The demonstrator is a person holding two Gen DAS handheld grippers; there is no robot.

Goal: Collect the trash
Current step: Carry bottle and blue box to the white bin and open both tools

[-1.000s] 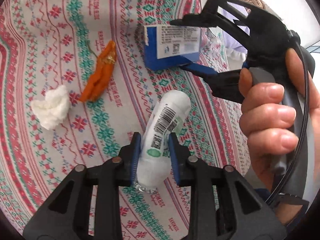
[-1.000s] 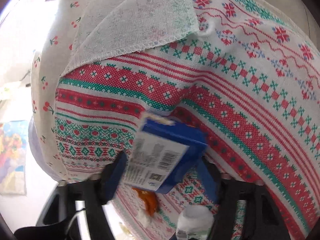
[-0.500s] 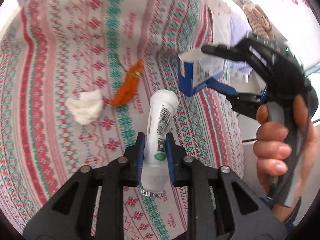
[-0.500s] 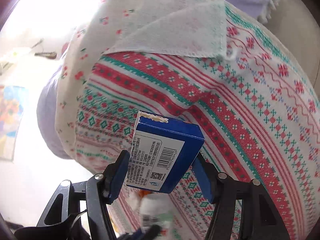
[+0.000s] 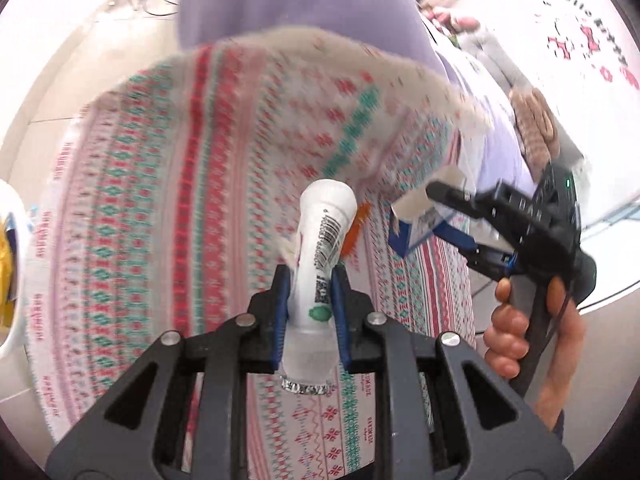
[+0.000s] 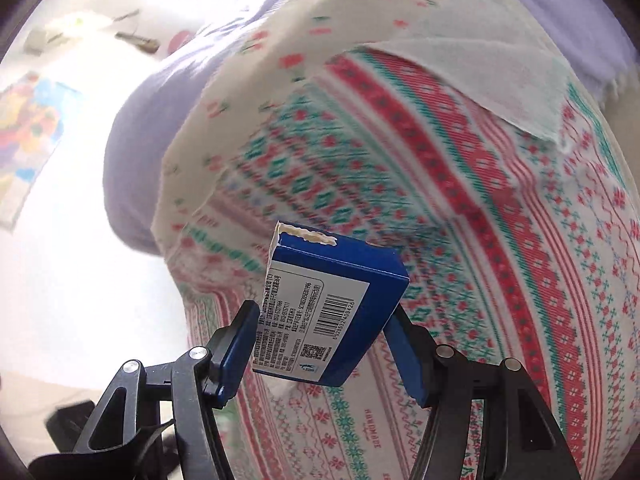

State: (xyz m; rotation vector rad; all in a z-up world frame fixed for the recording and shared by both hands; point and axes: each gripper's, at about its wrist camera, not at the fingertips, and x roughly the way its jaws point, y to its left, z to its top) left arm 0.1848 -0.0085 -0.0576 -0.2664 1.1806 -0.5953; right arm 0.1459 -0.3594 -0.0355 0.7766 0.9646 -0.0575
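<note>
My left gripper (image 5: pixel 309 298) is shut on a white plastic bottle (image 5: pixel 322 256) with a barcode label, held up above the patterned tablecloth (image 5: pixel 168 216). The bottle's foil-rimmed end sticks out below the pads. Behind it an orange peel (image 5: pixel 355 229) and a bit of white tissue (image 5: pixel 289 245) lie on the cloth, mostly hidden. My right gripper (image 6: pixel 320 344) is shut on a blue cardboard box (image 6: pixel 332 304) with a torn top flap, lifted off the table. In the left wrist view the right gripper (image 5: pixel 448 216) appears at right with the blue box (image 5: pixel 416 220), held by a hand (image 5: pixel 516 336).
The round table's cloth has a folded-back corner (image 6: pixel 500 80) showing its pale underside. A lilac cover (image 5: pixel 296 0) hangs beyond the far edge. A white container rim with something yellow (image 5: pixel 10 272) shows at the far left. Pale floor surrounds the table.
Both grippers have risen from the table with their loads. The bottle has lifted off the cloth, and the box has rolled upright in the right gripper. The table now looks farther away.
</note>
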